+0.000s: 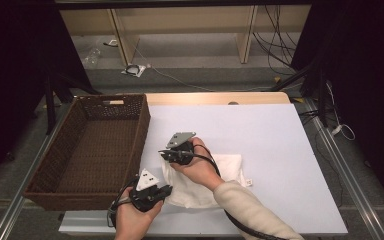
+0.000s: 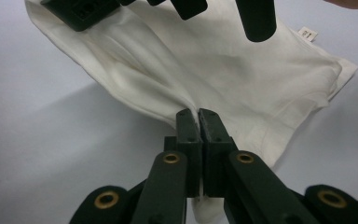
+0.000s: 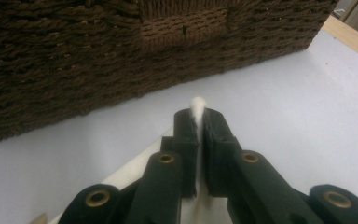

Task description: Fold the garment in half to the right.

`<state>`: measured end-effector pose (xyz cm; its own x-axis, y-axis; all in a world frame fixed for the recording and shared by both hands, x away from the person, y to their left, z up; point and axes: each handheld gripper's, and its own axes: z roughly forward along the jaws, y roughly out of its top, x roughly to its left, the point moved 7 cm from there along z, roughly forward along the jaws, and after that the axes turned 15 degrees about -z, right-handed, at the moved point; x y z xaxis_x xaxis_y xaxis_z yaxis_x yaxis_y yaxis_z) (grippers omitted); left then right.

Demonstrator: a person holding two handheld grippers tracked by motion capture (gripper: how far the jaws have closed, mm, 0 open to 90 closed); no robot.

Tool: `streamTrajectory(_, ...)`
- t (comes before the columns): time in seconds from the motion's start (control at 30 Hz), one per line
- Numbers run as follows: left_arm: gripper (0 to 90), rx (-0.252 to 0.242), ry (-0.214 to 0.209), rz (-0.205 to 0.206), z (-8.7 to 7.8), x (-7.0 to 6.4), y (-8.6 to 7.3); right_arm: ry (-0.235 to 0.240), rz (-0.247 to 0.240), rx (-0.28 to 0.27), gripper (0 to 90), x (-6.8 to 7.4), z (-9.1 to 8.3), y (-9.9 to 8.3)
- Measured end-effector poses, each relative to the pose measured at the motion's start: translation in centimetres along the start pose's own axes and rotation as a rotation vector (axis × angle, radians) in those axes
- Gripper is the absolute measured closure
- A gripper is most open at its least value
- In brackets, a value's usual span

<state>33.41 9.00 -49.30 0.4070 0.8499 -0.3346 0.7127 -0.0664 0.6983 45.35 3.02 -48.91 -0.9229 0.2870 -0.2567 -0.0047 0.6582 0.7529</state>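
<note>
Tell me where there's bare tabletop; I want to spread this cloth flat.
Bare table lies right of the basket and beyond the white cloth, out to the right edge. It is crowded by the basket's near corner, where the left gripper and right gripper pinch the cloth.

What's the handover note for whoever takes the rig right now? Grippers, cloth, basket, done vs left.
Left gripper: shut on the white cloth, pinching its near edge.
Right gripper: shut on the same cloth, a tuft showing between its jaws; it faces the wicker basket.
Cloth: rumpled on the white table, just right of the basket, held at two points on its left side, the rest of it on the table.
Basket: at the table's left, nothing seen inside it.
Done: both grips made.
Left, as a guess: lift the cloth and move it, probably into the basket, then release.
</note>
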Motion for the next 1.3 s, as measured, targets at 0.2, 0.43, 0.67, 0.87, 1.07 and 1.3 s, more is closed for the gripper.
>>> streamTrajectory(0.2, 87.2, -0.007, 0.005, 0.007, -0.3, 0.0, 0.2, -0.004, -0.002, -0.013, 85.6, -0.1, -0.1, 0.3)
streamTrajectory(0.43, 87.2, -0.015, 0.012, 0.007, -0.6, 0.1, 0.3, -0.003, 0.003, -0.027, 85.6, -0.1, -0.2, 0.6)
streamTrajectory(0.67, 87.2, -0.019, 0.017, 0.000, -1.0, 0.4, 0.3, -0.002, -0.001, -0.042, 85.6, -0.1, -0.1, 1.1)
streamTrajectory(0.87, 87.2, -0.021, 0.020, -0.004, -1.2, 0.5, 0.3, -0.001, 0.001, -0.048, 85.6, 0.1, -0.1, 1.3)
streamTrajectory(1.07, 87.2, -0.024, 0.024, -0.003, -1.3, 0.7, 0.3, 0.001, -0.002, -0.054, 85.6, 0.1, -0.1, 1.5)
streamTrajectory(1.3, 87.2, -0.028, 0.026, -0.009, -1.5, 0.9, 0.3, 0.000, 0.001, -0.065, 85.6, 0.1, -0.1, 1.7)
